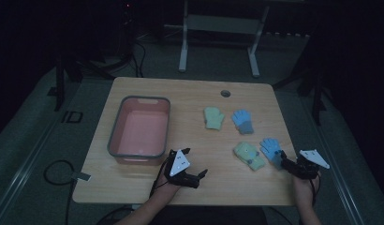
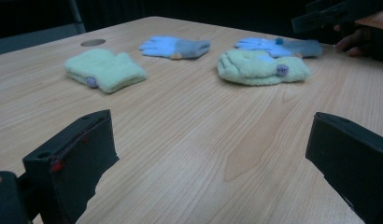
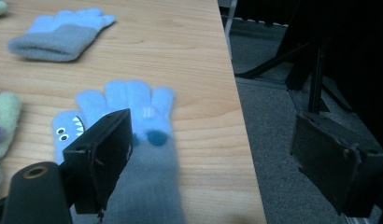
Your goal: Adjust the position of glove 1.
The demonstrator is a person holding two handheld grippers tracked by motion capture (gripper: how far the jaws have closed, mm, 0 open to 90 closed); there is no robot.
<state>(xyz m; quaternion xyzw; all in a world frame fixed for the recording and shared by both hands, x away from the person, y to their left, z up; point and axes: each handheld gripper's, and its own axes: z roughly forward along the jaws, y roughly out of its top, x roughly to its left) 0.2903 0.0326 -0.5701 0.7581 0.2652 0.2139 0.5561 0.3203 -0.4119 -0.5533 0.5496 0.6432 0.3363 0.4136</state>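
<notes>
Four small gloves lie on the right half of the wooden table (image 1: 190, 98). Farther back are a green mitten (image 1: 214, 117) (image 2: 105, 70) and a blue glove with a grey cuff (image 1: 243, 121) (image 2: 175, 46) (image 3: 63, 32). Nearer lie a second green mitten (image 1: 249, 155) (image 2: 259, 67) and a blue glove with a monster face (image 1: 271, 150) (image 3: 129, 112). My right gripper (image 1: 281, 161) (image 3: 210, 126) is open just above that glove's grey cuff, one jaw over the cuff, the other past the table's edge. My left gripper (image 1: 202, 177) (image 2: 210, 126) is open over bare wood, pointing toward the gloves.
A pink tub with a grey rim (image 1: 116, 126) stands on the left half of the table. A round cable hole (image 1: 225, 93) sits near the far edge. The table's right edge (image 3: 236, 93) drops to grey floor. Metal stand legs (image 1: 183, 56) rise behind the table.
</notes>
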